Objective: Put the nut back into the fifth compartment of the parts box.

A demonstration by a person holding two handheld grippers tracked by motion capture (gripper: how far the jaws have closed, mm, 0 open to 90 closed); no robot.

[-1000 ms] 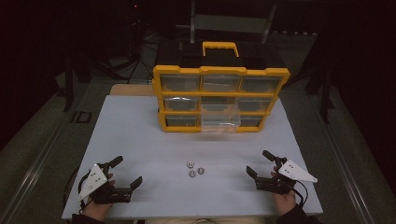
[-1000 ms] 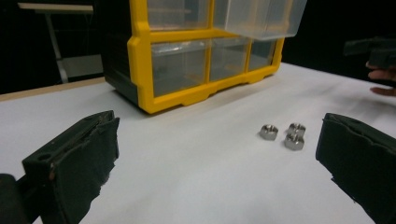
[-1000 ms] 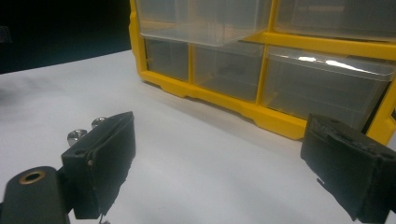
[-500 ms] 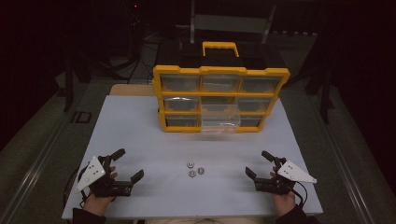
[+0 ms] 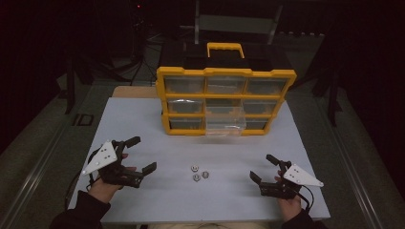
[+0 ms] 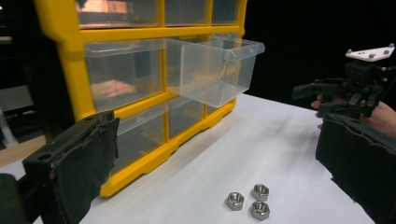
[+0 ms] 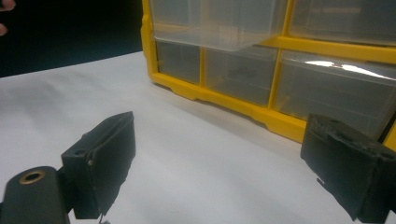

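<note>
Nuts (image 5: 199, 173) lie near the counter's front edge between my grippers, nearer my left gripper (image 5: 137, 153); both gape wide, empty.

Right gripper (image 7: 224, 172): jaws wide apart, empty, over the table.
Table (image 7: 187, 154): white, bare between the jaws.
Organiser (image 7: 280, 121): yellow frame, far right, clear drawers.
Pulled-out drawer (image 7: 210, 28): clear, projecting above the lower row.

My left claw (image 5: 142, 153) sat at seven o'clock, my right claw (image 5: 264, 168) at five; both gaped, empty.
</note>
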